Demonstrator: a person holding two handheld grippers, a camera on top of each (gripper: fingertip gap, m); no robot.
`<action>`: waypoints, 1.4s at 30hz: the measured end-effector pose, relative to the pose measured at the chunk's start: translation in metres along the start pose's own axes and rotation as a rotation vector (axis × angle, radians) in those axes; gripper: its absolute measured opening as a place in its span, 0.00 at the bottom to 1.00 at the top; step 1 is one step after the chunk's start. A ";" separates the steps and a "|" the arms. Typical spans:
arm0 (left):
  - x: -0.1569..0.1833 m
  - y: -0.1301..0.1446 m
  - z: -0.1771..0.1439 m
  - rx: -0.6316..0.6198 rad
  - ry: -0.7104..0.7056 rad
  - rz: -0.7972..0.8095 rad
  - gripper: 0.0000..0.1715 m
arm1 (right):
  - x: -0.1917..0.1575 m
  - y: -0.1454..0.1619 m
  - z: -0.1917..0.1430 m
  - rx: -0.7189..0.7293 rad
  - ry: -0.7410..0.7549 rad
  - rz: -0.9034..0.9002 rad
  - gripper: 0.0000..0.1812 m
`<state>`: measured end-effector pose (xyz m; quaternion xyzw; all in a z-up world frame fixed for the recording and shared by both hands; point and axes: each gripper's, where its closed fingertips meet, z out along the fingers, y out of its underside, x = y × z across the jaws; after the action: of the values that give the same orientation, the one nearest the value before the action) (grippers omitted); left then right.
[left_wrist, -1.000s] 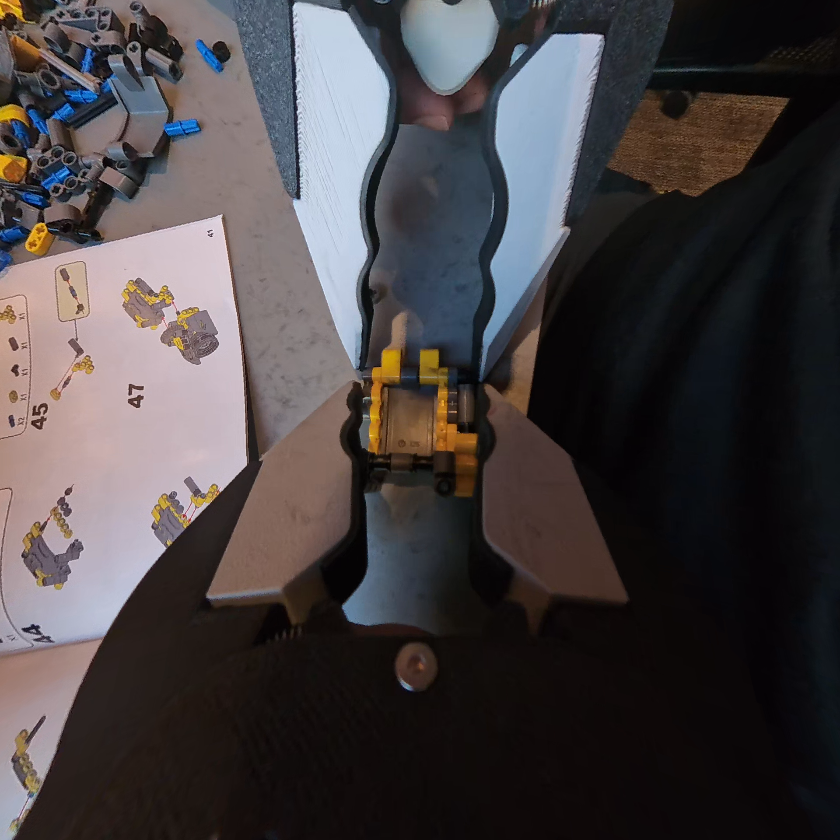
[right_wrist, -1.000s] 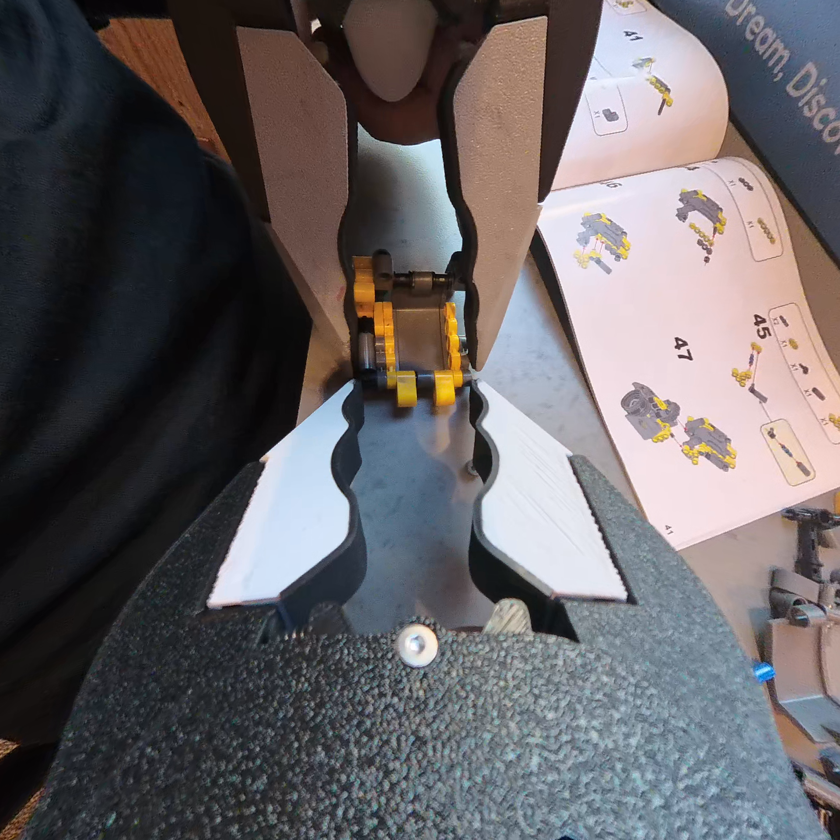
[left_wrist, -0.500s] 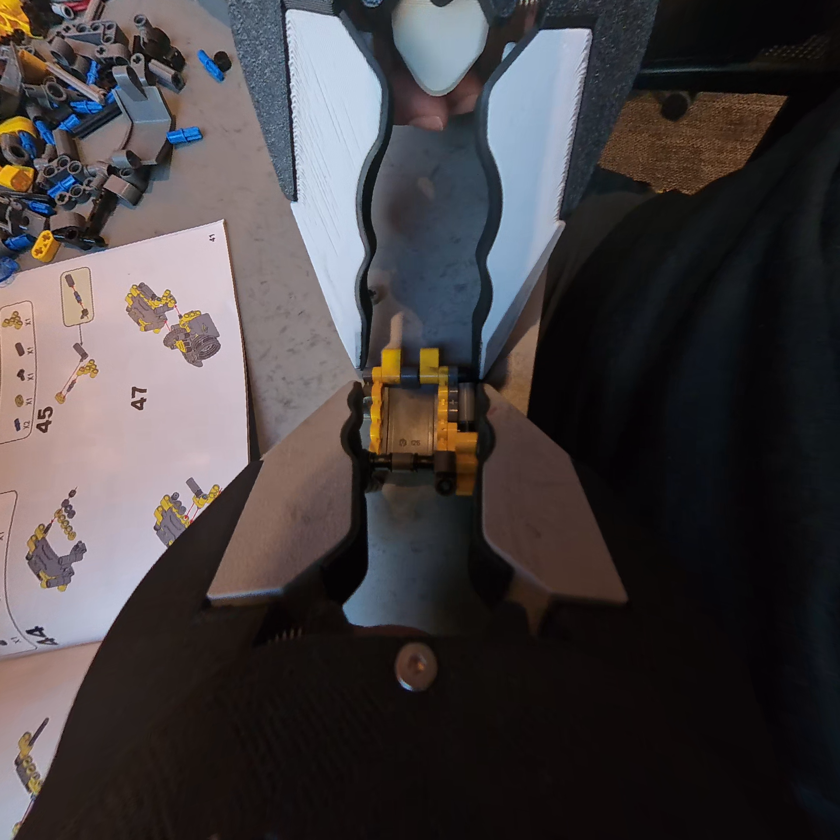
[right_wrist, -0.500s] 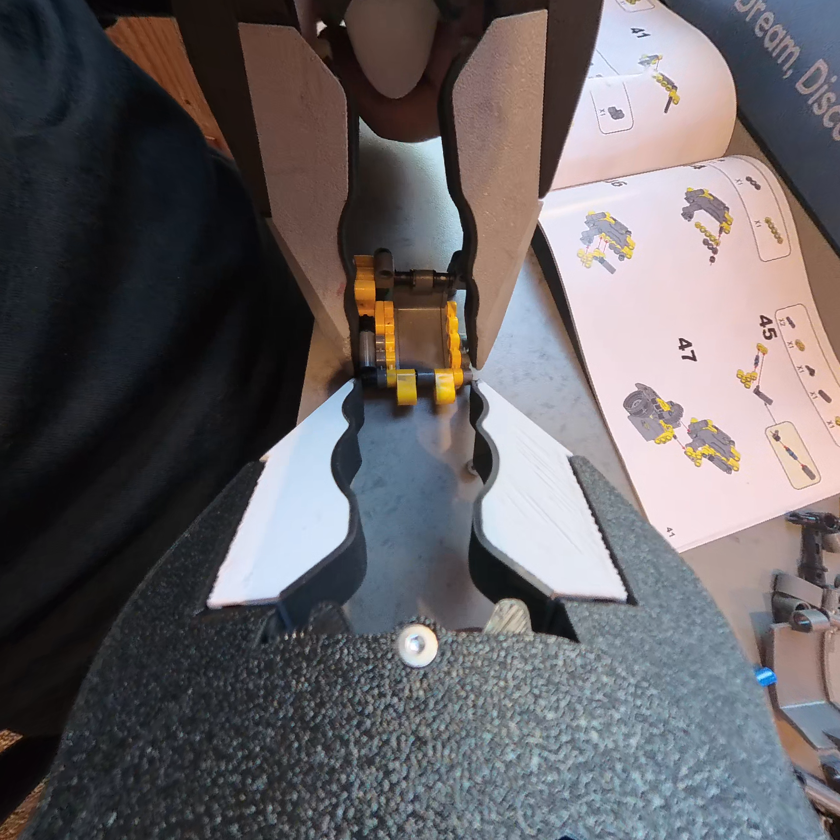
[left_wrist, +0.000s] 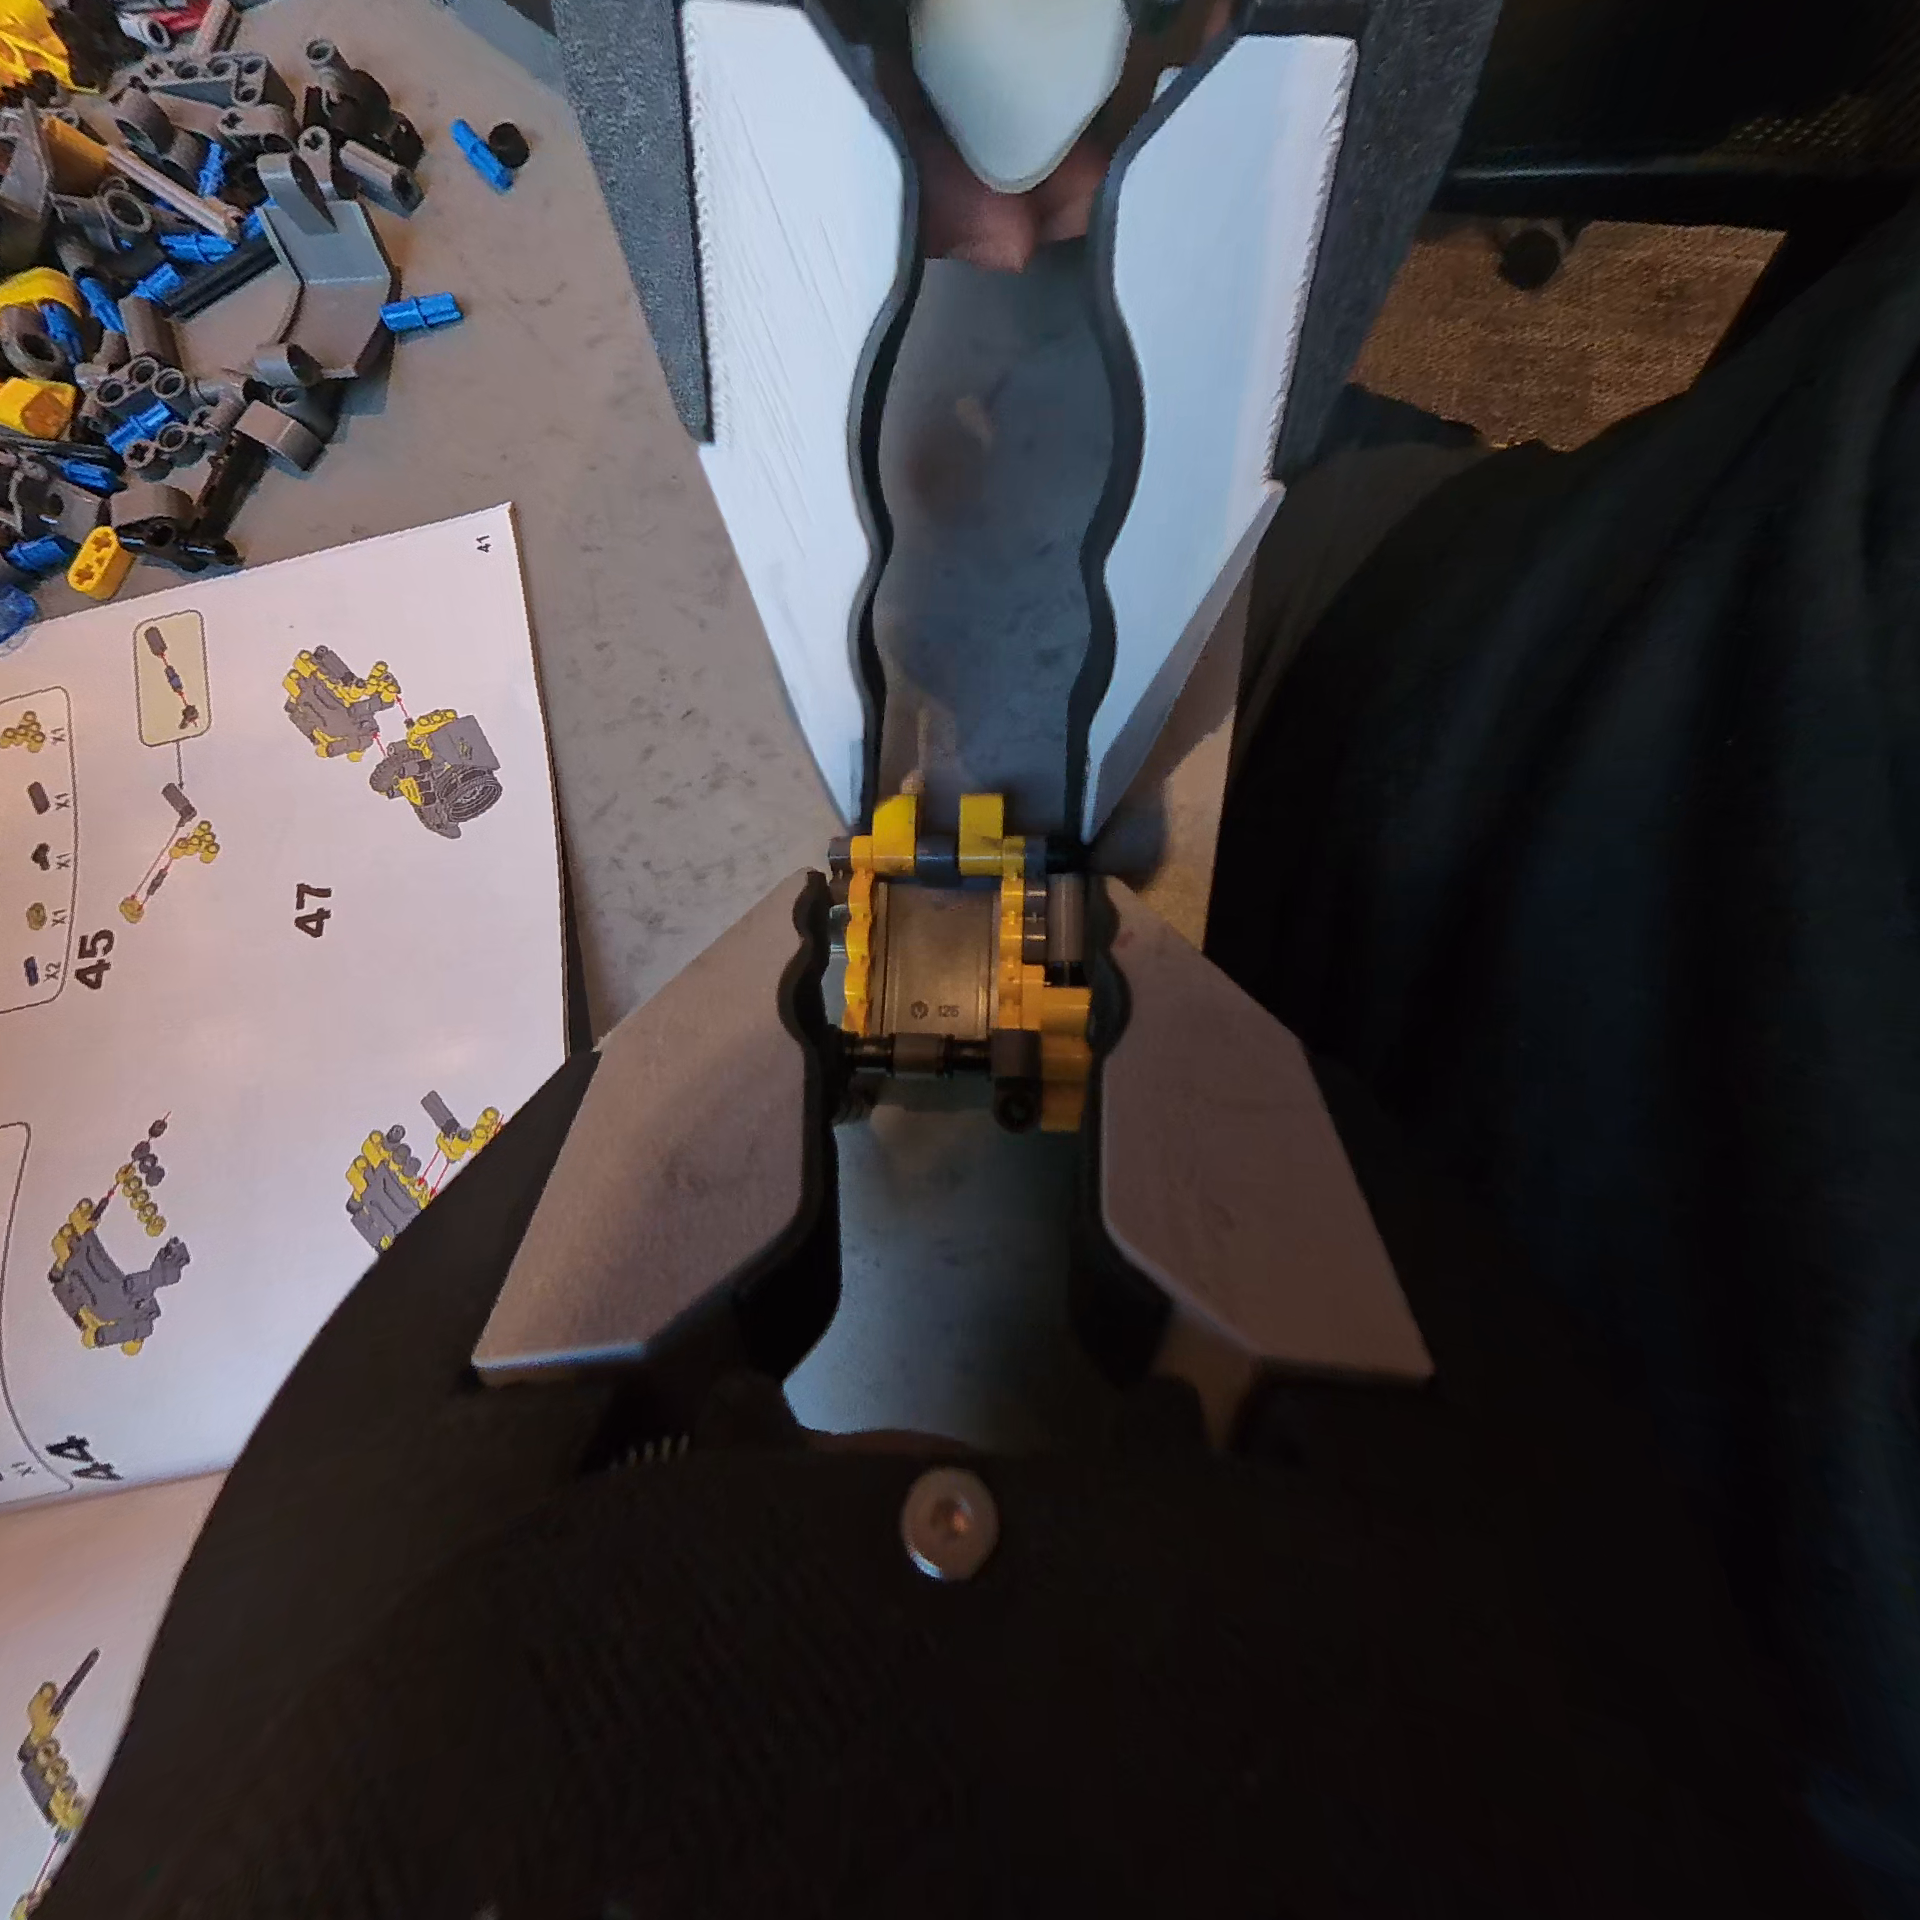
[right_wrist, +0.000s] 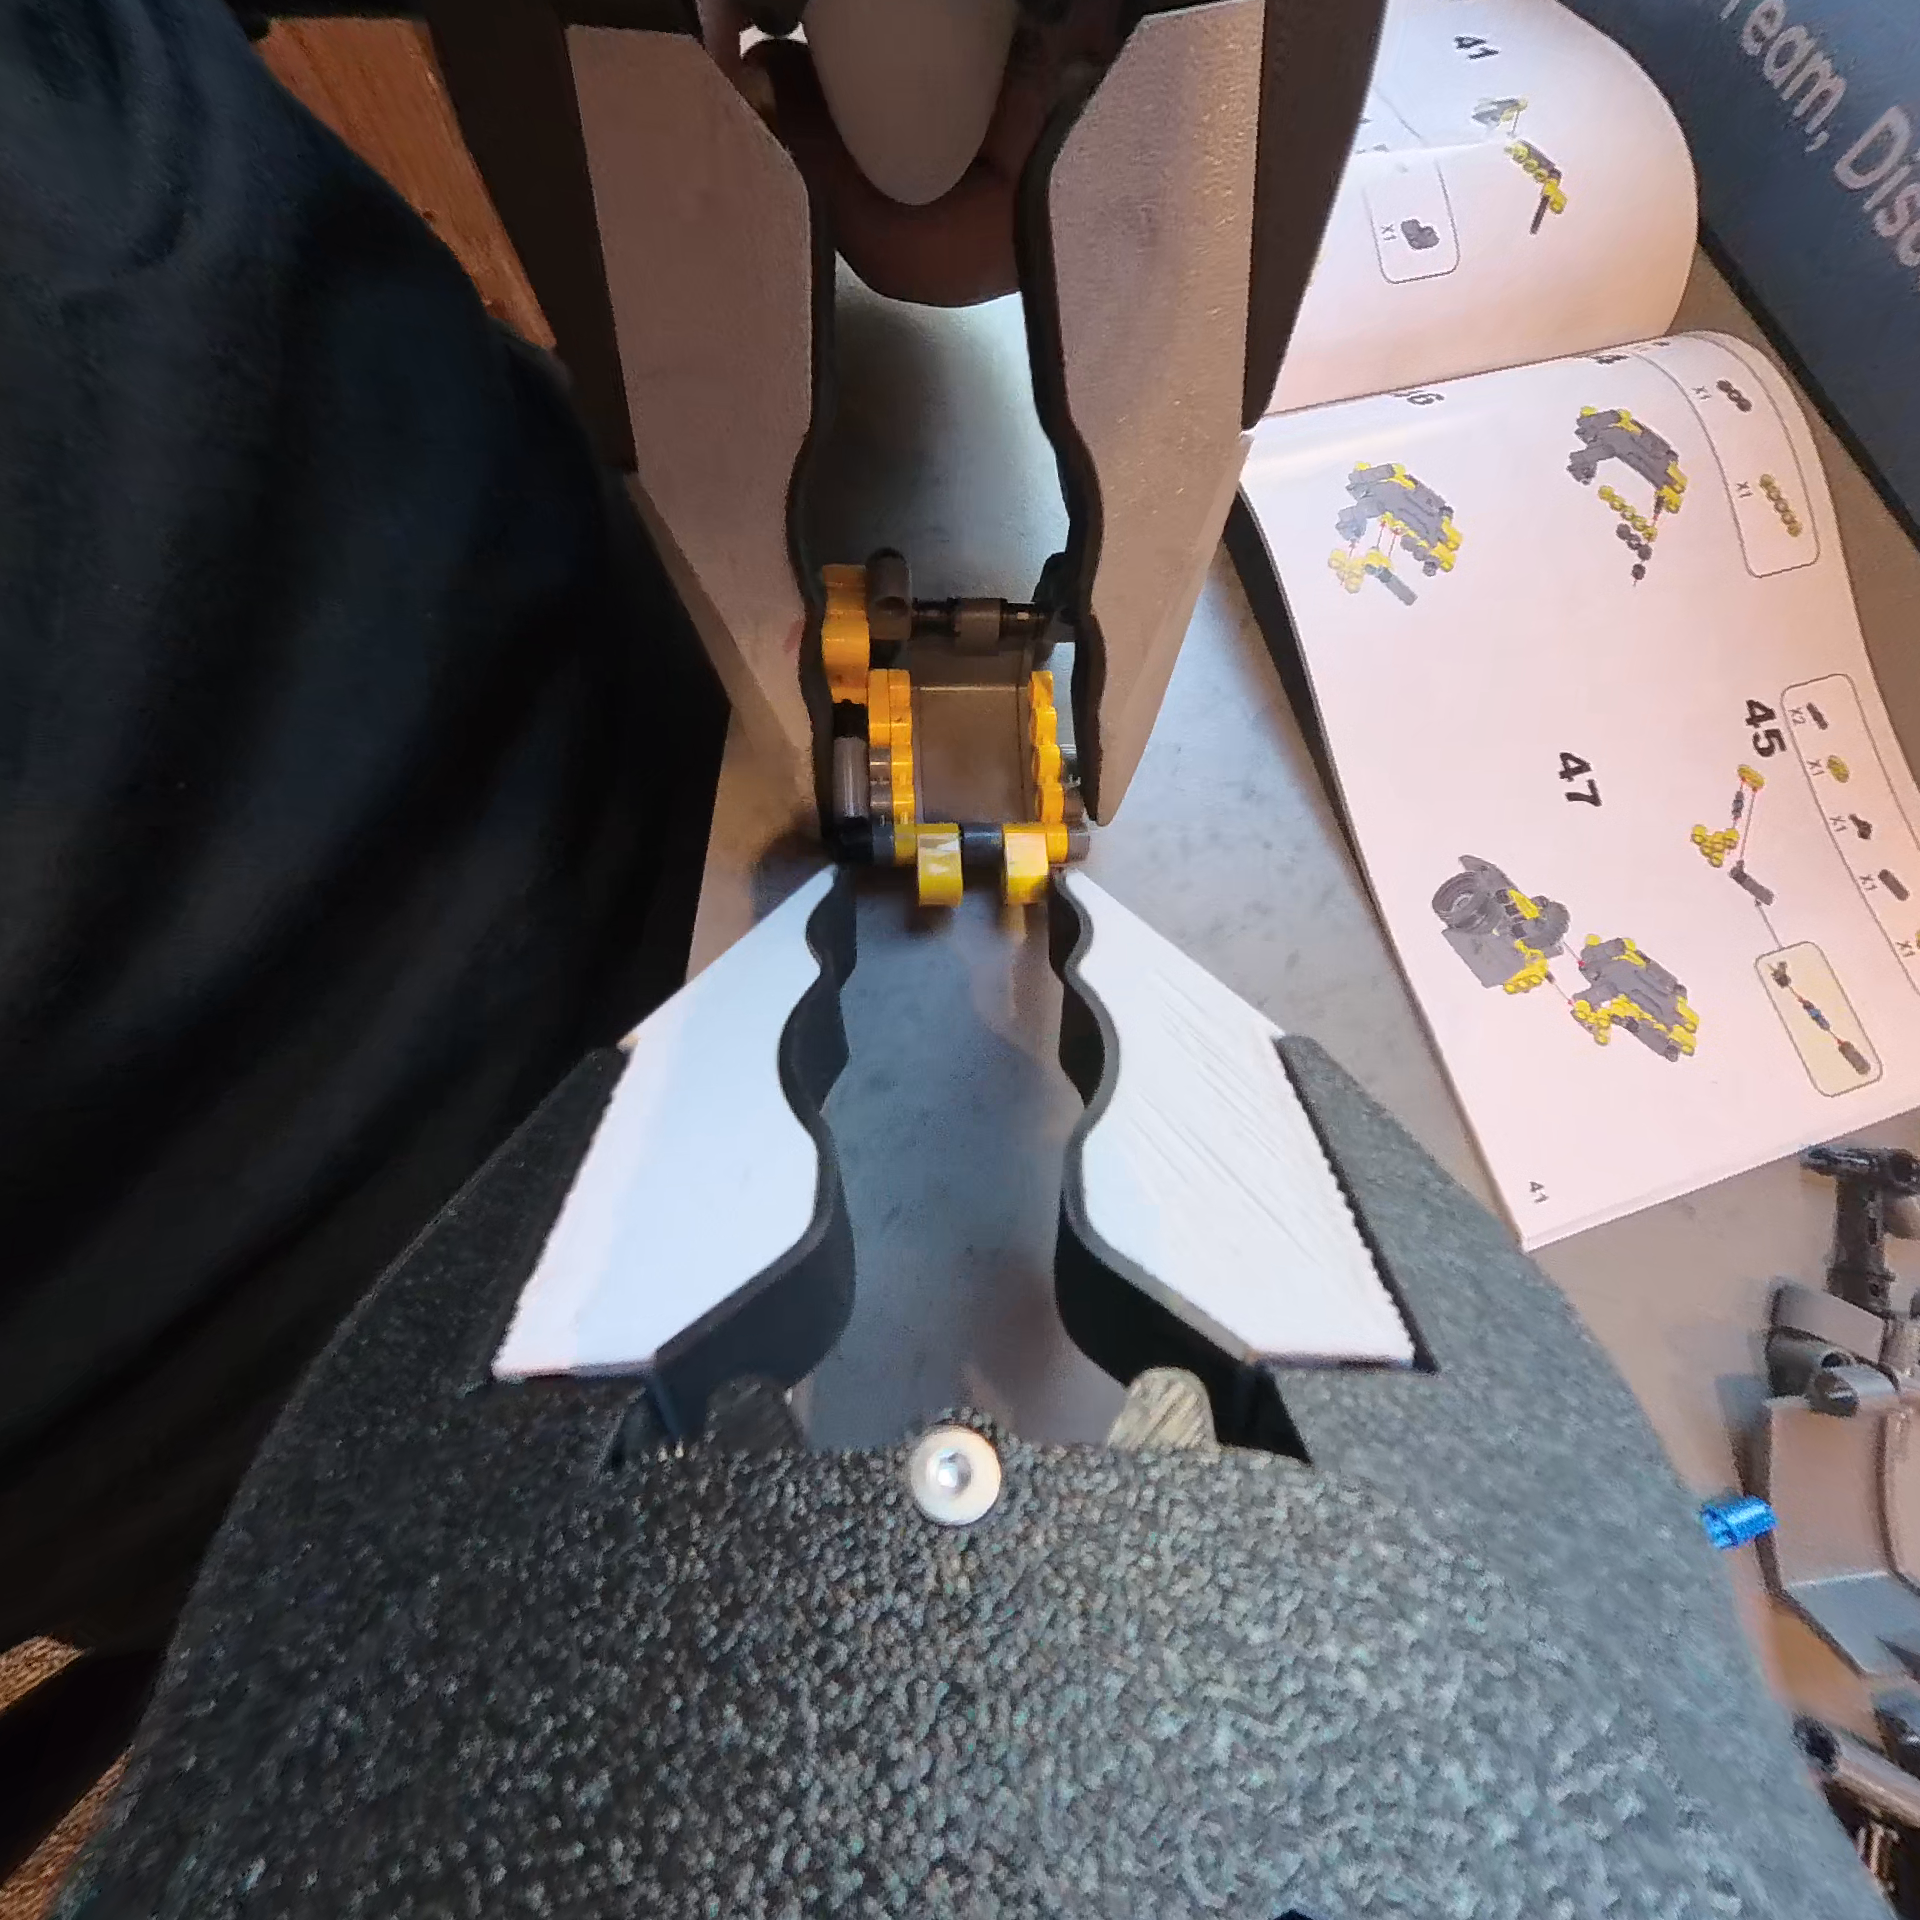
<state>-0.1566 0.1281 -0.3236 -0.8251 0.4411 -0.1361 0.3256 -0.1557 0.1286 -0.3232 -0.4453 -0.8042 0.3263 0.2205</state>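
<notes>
The left gripper (left_wrist: 961, 997) clamps a small yellow-and-grey plastic brick assembly (left_wrist: 961, 971) above the grey speckled surface (left_wrist: 623, 644), the right gripper (right_wrist: 951, 883) pinching its far axle end, beside an open white instruction booklet (left_wrist: 281, 935)

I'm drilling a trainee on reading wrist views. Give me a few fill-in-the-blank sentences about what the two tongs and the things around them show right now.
1. The left tongs are clamped on a small brick assembly that is grey and ____.
2. The right tongs face the left ones from the ____ side of the assembly.
3. The open instruction booklet lies on the ____.
4. In the left wrist view, the pile of loose parts lies beyond the ____.

Missing words: yellow; opposite; table; booklet
</notes>
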 end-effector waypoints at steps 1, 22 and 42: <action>0.000 0.000 0.000 0.001 0.000 0.001 0.27 | 0.000 0.000 0.000 0.003 0.001 -0.001 0.20; 0.001 -0.002 0.002 0.021 0.037 0.018 0.27 | 0.000 -0.002 0.003 0.006 -0.020 -0.023 0.23; -0.002 -0.001 -0.001 -0.009 -0.040 0.038 0.31 | 0.003 -0.001 0.002 0.005 -0.009 0.007 0.24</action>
<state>-0.1574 0.1293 -0.3217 -0.8207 0.4506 -0.1115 0.3333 -0.1588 0.1298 -0.3235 -0.4462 -0.8026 0.3311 0.2170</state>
